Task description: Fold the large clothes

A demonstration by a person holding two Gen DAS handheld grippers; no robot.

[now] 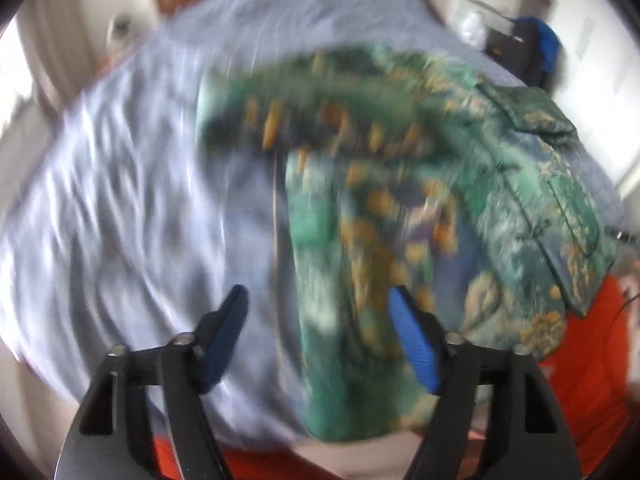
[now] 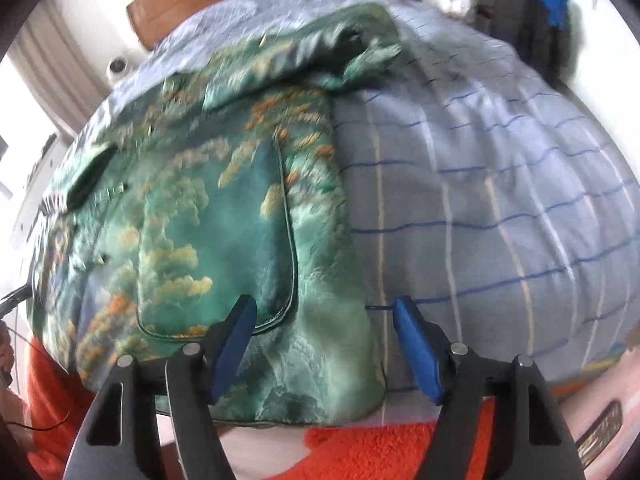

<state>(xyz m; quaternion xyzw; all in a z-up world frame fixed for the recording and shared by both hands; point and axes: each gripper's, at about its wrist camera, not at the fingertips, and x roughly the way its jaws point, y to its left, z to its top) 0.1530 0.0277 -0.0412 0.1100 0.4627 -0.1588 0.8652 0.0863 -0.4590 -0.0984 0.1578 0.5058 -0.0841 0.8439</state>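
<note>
Green satin-like jacket printed with orange and cream clouds point(image 2: 224, 216), spread on a bed covered in a pale blue checked quilt point(image 2: 500, 200), toward the bed's left half as seen from the right wrist camera. Laid flat there probably to give a broad, soft surface for folding a large garment. One sleeve or side panel point(image 2: 304, 56) already turned back across the top near the wooden headboard point(image 2: 168, 4), apparently a first fold. Curved pocket seam point(image 2: 288, 248) showing on the front panel.

Right gripper point(image 2: 324, 344) with blue-padded fingers spread wide, holding nothing, poised over the jacket's lower hem and right edge, likely to take hold there.

Left gripper point(image 1: 316, 332) likewise open and empty, above the jacket's other side; view heavily blurred, so exact contact impossible to tell. Folded edge of fabric point(image 1: 532, 120) raised at upper right.

Orange fluffy rug point(image 2: 380, 452) below the bed edge
</note>
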